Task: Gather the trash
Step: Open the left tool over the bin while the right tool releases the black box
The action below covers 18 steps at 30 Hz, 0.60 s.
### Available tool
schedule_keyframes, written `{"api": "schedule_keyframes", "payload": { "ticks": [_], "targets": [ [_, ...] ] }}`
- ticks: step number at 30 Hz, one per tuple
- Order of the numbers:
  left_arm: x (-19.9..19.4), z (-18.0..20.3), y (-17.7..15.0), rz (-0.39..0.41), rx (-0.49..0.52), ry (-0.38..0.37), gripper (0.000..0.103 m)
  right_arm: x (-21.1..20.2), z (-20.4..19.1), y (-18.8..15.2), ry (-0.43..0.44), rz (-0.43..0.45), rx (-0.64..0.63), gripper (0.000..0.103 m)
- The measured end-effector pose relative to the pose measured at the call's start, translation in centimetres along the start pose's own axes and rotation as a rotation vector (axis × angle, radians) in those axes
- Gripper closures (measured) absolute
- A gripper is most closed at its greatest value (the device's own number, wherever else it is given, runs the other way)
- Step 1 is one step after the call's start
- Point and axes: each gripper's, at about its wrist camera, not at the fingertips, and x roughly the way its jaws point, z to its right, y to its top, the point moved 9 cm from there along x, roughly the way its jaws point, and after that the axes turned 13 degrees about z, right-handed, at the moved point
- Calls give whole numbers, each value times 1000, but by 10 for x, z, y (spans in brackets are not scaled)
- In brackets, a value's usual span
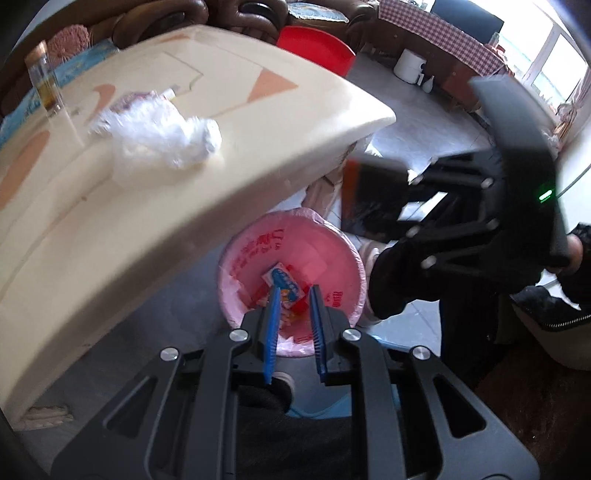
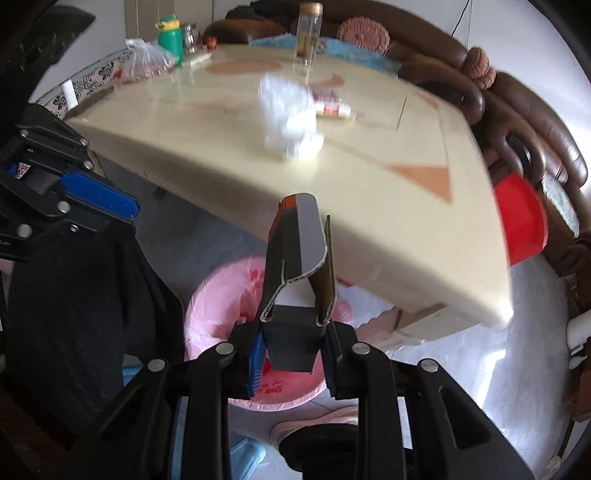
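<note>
A bin lined with a pink bag (image 1: 258,243) stands on the floor by the table's corner; it also shows in the right wrist view (image 2: 207,314). A blue and white wrapper (image 1: 286,282) lies inside it. My left gripper (image 1: 293,295) is open and empty above the bin's mouth. My right gripper (image 2: 295,332) is shut on a flattened black cardboard box (image 2: 299,251) and holds it above the bin; the box also shows in the left wrist view (image 1: 369,199). A crumpled clear plastic bag (image 1: 159,136) lies on the cream table (image 1: 277,122); it also shows in the right wrist view (image 2: 288,118).
A tall glass jar (image 2: 306,33), a green bottle (image 2: 170,35), a bagged item (image 2: 147,61) and small wrappers (image 2: 332,107) are on the table. A red stool (image 2: 521,218) and a brown sofa (image 2: 532,122) stand beyond. The person's shoe (image 2: 314,428) is beside the bin.
</note>
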Motion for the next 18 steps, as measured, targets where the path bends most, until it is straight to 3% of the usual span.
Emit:
{"api": "schedule_keyframes", "payload": {
  "ticks": [6, 13, 15, 16, 17, 18],
  "targets": [
    [38, -6, -25, -68, -72, -17, 86, 73, -14, -55, 68, -164, 80, 77],
    [58, -19, -43, -117, -120, 26, 85, 102, -20, -75, 99, -223, 88, 77],
    [59, -22, -41, -120, -129, 45, 79, 102, -21, -77, 127, -227, 116, 75],
    [59, -24, -39, -121, -134, 51, 69, 102, -21, -77, 138, -230, 130, 62],
    [59, -26, -37, -117, -134, 59, 59, 101, -19, -76, 137, -227, 134, 39],
    [58, -28, -35, -114, -136, 73, 53, 101, -16, -73, 124, -219, 130, 30]
  ]
}}
